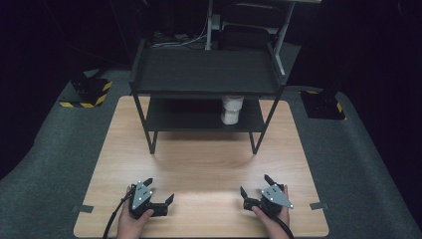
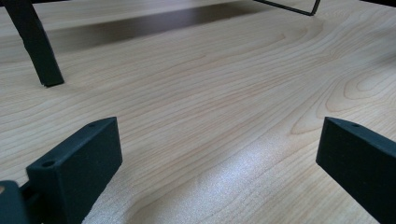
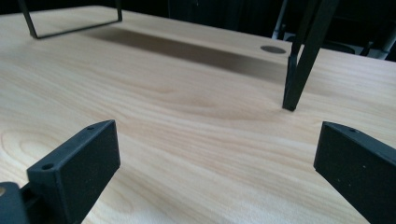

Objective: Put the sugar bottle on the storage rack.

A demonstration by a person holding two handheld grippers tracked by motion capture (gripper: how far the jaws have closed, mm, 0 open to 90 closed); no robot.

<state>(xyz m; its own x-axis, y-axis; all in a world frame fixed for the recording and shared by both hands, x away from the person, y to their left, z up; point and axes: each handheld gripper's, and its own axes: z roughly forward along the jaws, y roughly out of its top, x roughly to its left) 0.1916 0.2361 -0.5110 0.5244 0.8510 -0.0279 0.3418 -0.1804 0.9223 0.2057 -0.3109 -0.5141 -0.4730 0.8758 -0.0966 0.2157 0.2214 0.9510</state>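
Observation:
A black two-tier shelf rack [image 1: 206,74] stands at the far half of the wooden table [image 1: 199,164]. A white container [image 1: 232,109] sits on its lower shelf, right of centre, partly hidden by the top shelf. My left gripper [image 1: 159,191] rests near the table's front left, held by a hand, jaws wide apart and empty. My right gripper [image 1: 256,186] rests near the front right, also open and empty. In the left gripper view the open gripper [image 2: 219,154] faces bare wood and a rack leg [image 2: 39,51]. In the right gripper view the open gripper [image 3: 217,154] faces another rack leg [image 3: 301,65].
Grey carpet surrounds the table. Yellow-and-black striped bases [image 1: 89,92] stand on the floor at back left, and another one [image 1: 323,104] stands at back right. Tape tabs [image 1: 82,208] mark the table's front corners. Open wood lies between the grippers and the rack.

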